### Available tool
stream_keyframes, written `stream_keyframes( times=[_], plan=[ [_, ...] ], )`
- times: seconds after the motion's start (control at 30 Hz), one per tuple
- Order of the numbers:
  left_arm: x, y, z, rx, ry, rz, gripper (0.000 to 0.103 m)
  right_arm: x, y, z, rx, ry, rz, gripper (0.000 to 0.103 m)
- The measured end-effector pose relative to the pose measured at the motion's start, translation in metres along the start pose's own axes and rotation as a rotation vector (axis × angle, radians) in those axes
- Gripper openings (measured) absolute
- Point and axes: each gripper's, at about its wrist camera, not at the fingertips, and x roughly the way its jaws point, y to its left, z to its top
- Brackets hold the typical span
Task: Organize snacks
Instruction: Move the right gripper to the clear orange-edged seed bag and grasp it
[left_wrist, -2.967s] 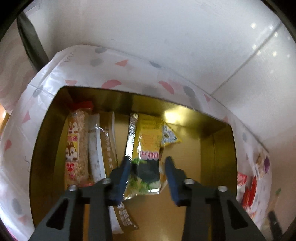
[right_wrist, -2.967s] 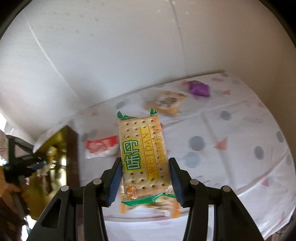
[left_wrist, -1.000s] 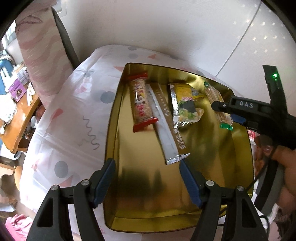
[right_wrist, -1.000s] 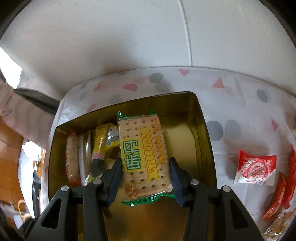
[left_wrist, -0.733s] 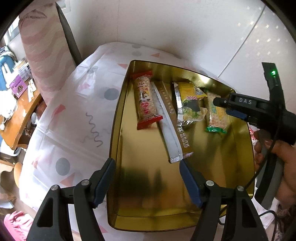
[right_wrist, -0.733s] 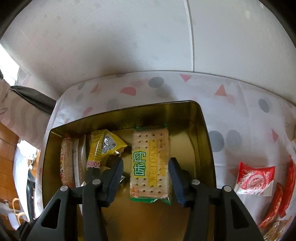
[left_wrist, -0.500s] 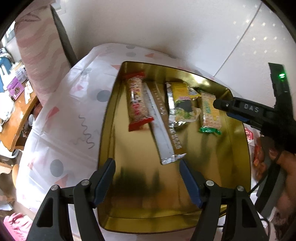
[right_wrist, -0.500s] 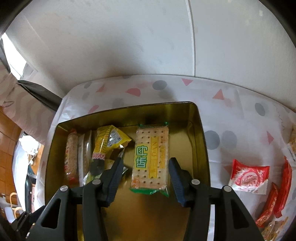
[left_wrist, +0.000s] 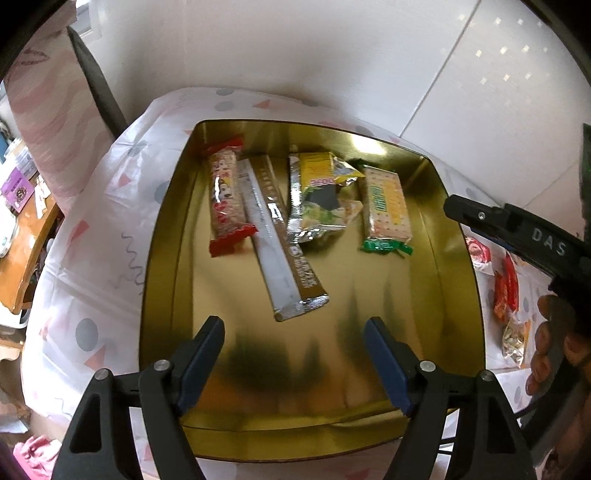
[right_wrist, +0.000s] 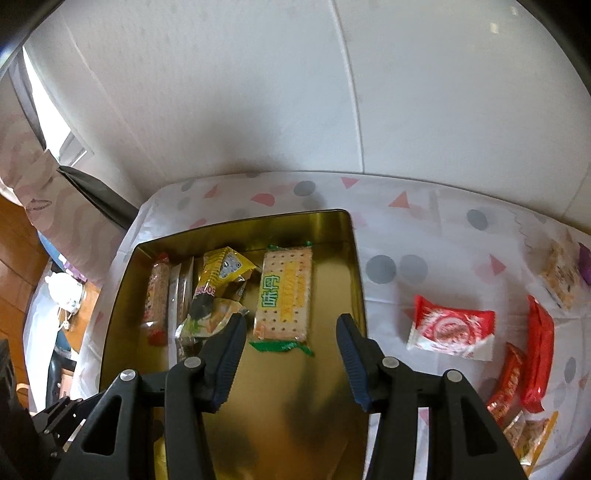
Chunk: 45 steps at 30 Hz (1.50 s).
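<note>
A gold tin (left_wrist: 162, 236) (right_wrist: 356, 280) sits on the spotted tablecloth. Lined up inside it are a red-ended cereal bar (left_wrist: 225, 195) (right_wrist: 157, 291), a long brown and silver stick pack (left_wrist: 280, 240), a yellow crumpled pack (left_wrist: 321, 195) (right_wrist: 218, 280) and a green-edged cracker pack (left_wrist: 386, 206) (right_wrist: 284, 295). My left gripper (left_wrist: 293, 350) hovers over the tin's bare near half, its jaws opening with nothing between them. My right gripper (right_wrist: 290, 343) stands open above the tin, just short of the cracker pack, which lies flat and free. In the left wrist view the right gripper's black body shows at the right edge, a hand (left_wrist: 550, 354) on it.
On the cloth right of the tin lie a red and white packet (right_wrist: 450, 328) (left_wrist: 478, 254), several red packets (right_wrist: 535, 343), a pale biscuit pack (right_wrist: 561, 273) and a purple sweet (right_wrist: 585, 264). A white wall stands behind. A pink-patterned chair back (left_wrist: 44, 110) is at the left.
My right gripper let go of the cracker pack, which now lies in the tin beside the yellow pack, then drew up and back. My left gripper's jaws spread a little wider.
</note>
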Motion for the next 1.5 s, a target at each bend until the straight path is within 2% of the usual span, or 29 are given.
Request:
stream_keyframes(
  times=[0.4,0.57,0.8,1.03,1.3,1.43,1.5],
  plan=[
    [-0.002,-0.025,-0.008,0.043,0.007,-0.018,0.08,-0.034,-0.032,-0.027,0.057,-0.032,-0.024,0.052],
    [-0.003,-0.038,-0.01,0.063,0.002,-0.033,0.08,-0.049,-0.05,-0.037,0.06,-0.05,-0.073,0.052],
    [-0.009,-0.062,-0.011,0.098,-0.034,-0.089,0.081,-0.07,-0.08,-0.05,0.104,-0.07,-0.106,0.052],
    [-0.008,-0.095,-0.016,0.197,-0.021,-0.135,0.082,-0.085,-0.13,-0.07,0.168,-0.039,-0.158,0.052],
    [-0.008,-0.123,-0.022,0.296,-0.013,-0.166,0.084,-0.098,-0.194,-0.109,0.244,0.023,-0.244,0.052],
    [-0.009,-0.134,-0.023,0.332,-0.019,-0.176,0.085,-0.103,-0.206,-0.111,0.231,0.03,-0.236,0.055],
    [-0.009,-0.139,-0.024,0.345,-0.019,-0.182,0.085,-0.1,-0.204,-0.106,0.179,0.031,-0.219,0.058]
  ],
)
